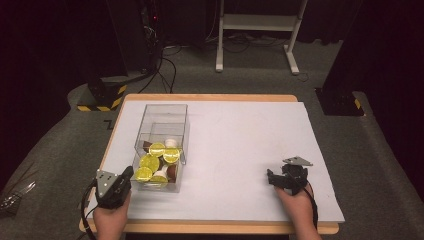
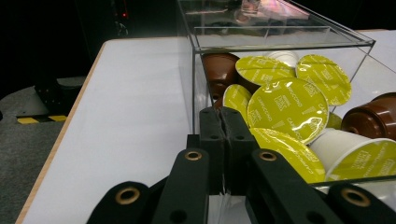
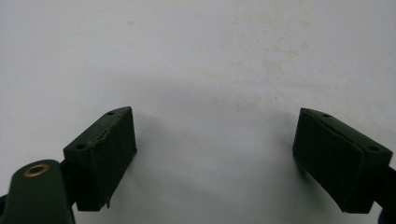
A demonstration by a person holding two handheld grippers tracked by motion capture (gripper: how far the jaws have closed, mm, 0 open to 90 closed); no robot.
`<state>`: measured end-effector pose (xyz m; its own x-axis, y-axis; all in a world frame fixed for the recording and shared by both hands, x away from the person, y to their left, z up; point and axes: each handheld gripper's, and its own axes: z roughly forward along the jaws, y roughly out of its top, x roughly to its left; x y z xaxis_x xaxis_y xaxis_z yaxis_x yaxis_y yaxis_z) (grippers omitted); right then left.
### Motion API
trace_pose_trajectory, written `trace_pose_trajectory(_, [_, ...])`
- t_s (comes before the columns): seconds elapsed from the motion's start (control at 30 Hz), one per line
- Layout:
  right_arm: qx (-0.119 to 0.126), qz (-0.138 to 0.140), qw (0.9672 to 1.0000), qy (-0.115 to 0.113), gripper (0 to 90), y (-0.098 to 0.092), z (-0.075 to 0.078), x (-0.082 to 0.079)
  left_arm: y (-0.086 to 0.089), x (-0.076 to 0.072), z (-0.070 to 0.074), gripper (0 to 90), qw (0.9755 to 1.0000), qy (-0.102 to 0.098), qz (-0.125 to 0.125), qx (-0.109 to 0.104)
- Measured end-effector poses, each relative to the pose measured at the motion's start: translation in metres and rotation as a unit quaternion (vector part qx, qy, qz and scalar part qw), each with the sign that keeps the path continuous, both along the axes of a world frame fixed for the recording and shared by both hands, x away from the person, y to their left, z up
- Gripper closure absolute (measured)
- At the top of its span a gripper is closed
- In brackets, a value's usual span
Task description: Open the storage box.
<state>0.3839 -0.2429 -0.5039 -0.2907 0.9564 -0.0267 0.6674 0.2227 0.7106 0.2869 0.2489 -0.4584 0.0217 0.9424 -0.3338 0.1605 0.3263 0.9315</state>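
A clear plastic box [image 1: 162,107] stands on the left of the white table top [image 1: 240,145]. Its near end holds several coffee capsules [image 1: 150,162] with yellow-green foil lids, some brown and some white. In the left gripper view the capsules [image 2: 287,107] lie behind the box's clear wall [image 2: 280,44]. My left gripper [image 1: 127,175] [image 2: 224,126] is shut, its jaw tips right at the box's near left corner, with nothing seen between them. My right gripper [image 1: 272,177] [image 3: 215,154] rests open over bare table at the near right.
The table's wooden edge [image 1: 210,97] shows at the back. Beyond it, on the grey floor, stand a white frame [image 1: 257,22] and black stands with yellow-black striped tape [image 1: 100,102]. Cables [image 1: 167,70] trail behind the table.
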Motion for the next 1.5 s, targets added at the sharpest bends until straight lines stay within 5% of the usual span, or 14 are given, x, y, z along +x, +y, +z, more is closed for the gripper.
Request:
trace_pose_trajectory(1.1, [-0.001, 0.0, 1.0, 0.0, 13.5, 0.0, 0.0, 0.0, -0.001, -0.015, 0.0, 87.3, 1.0, -0.001, -0.003, -0.004])
trace_pose_trajectory(1.3, [0.0, 0.0, 1.0, 0.0, 13.5, 0.0, 0.0, 0.0, 0.001, -0.017, 0.007, 70.0, 0.9998, -0.016, -0.013, -0.006])
trace_pose_trajectory(1.5, [0.002, 0.002, 1.0, 0.0, 15.0, 0.0, 0.0, 0.0, 0.005, -0.014, 0.013, 62.2, 0.9994, -0.027, -0.022, 0.005])
